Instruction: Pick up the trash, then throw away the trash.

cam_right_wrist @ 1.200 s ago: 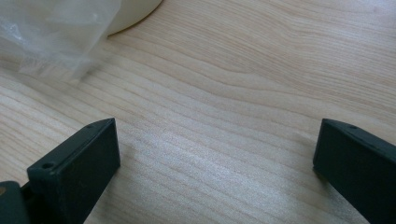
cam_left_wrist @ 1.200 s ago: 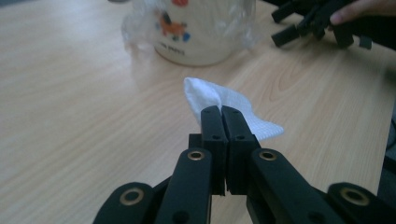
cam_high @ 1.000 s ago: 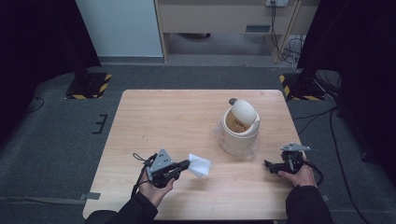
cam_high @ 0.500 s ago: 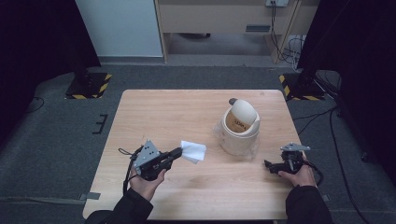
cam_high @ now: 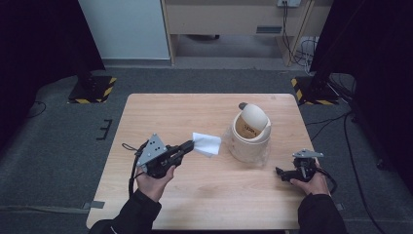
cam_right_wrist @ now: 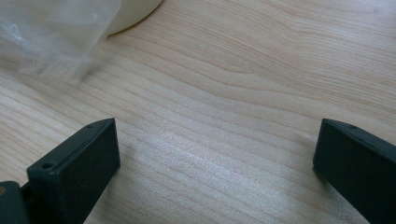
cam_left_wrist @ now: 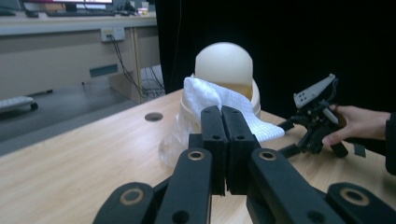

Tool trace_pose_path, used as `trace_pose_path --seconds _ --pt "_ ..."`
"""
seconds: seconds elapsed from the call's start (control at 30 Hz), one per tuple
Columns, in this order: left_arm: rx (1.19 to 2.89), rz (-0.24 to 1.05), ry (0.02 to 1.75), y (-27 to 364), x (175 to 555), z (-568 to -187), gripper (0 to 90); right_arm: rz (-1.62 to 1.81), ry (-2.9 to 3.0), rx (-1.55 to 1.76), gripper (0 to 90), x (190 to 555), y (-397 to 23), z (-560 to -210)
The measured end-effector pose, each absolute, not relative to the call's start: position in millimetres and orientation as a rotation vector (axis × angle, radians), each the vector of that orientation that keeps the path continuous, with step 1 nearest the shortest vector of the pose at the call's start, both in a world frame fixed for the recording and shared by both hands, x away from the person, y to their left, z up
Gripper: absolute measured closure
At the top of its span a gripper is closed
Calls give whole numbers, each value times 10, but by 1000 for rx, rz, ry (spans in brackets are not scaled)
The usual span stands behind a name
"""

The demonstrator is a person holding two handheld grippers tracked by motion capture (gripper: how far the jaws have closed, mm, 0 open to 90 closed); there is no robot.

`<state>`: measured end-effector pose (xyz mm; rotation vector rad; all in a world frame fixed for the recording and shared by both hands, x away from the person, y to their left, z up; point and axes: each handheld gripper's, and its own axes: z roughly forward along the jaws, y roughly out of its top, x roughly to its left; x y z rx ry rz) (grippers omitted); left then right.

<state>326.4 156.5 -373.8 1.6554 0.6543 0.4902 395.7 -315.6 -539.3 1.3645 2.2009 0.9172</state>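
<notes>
A white paper tissue [cam_high: 206, 144] [cam_left_wrist: 219, 100] hangs above the table, pinched in my left gripper [cam_high: 188, 145] [cam_left_wrist: 221, 121], whose jaws are shut on its edge. Just right of the tissue stands a cream desktop bin [cam_high: 250, 134] [cam_left_wrist: 224, 70] with a domed swing lid and a clear plastic liner [cam_right_wrist: 56, 32]. My right gripper [cam_high: 281, 173] [cam_right_wrist: 215, 154] rests low on the table right of the bin, its jaws wide open with bare wood between them. In the left gripper view the right gripper [cam_left_wrist: 292, 135] shows beyond the tissue, held by a hand.
The wooden table [cam_high: 170, 112] is bare at its back left. A dark floor surrounds it, with stand bases [cam_high: 92, 87] on yellow-black tape at the back left and back right, and cables [cam_high: 341, 122] on the right.
My left gripper has lifted the tissue and carried it away from the front edge and to the right, toward the bin. The right gripper has stayed still.
</notes>
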Motion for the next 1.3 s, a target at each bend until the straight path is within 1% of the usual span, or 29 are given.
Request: trace_pose_path --seconds 0.27,0.43,1.07,1.3 --pt "1611 494 623 1473 3342 -3573 883 917 2201 1364 7 3958 -3156 -5393" --pt "1605 490 617 1425 3376 -3534 883 917 2201 1364 7 3958 -3156 -5393" --pt "1597 483 579 1113 3606 -3414 884 917 2203 1361 7 3960 -3155 -5393" --pt "1607 483 595 1048 3711 -3457 883 917 2202 1361 7 3962 -3154 -5393"
